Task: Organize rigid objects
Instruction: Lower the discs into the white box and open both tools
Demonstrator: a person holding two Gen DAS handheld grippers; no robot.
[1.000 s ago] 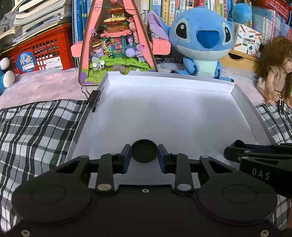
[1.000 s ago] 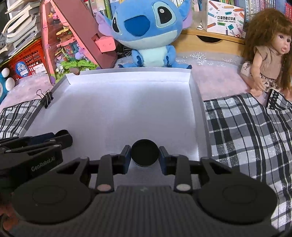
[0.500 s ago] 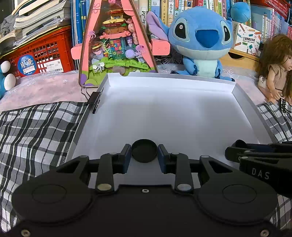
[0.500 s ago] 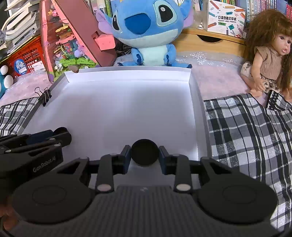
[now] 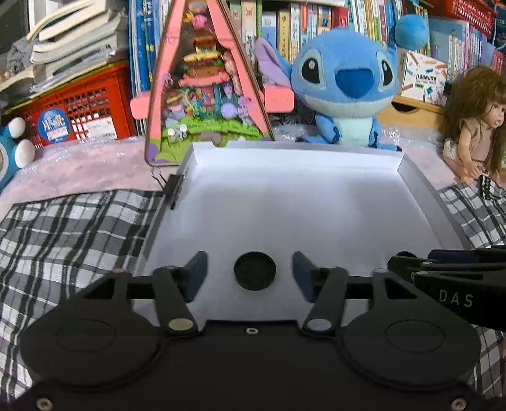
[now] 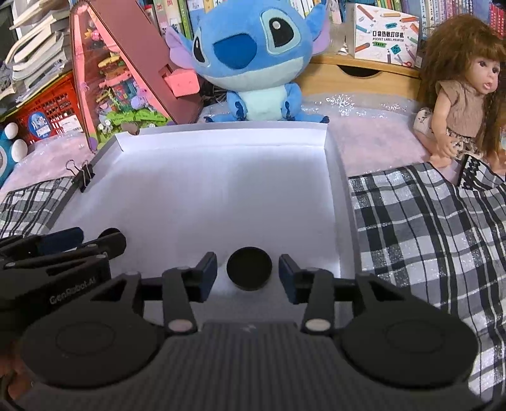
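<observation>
A: So, the left tool [image 5: 249,273]?
B: Just spread apart; a black disc [image 5: 255,271] lies free between its pads on the white tray [image 5: 316,202].
A: Right tool [image 6: 248,273]?
B: Likewise (its own disc [image 6: 249,268] untouched).

The white tray's [image 5: 420,189] near edge is hidden behind the gripper bodies in both wrist views. The doll [image 5: 477,126] is cut off at the right edge of the left view. The blue-and-white toy [image 6: 9,151] at far left shows only partly. Book spines [image 5: 316,19] are too small to read.
</observation>
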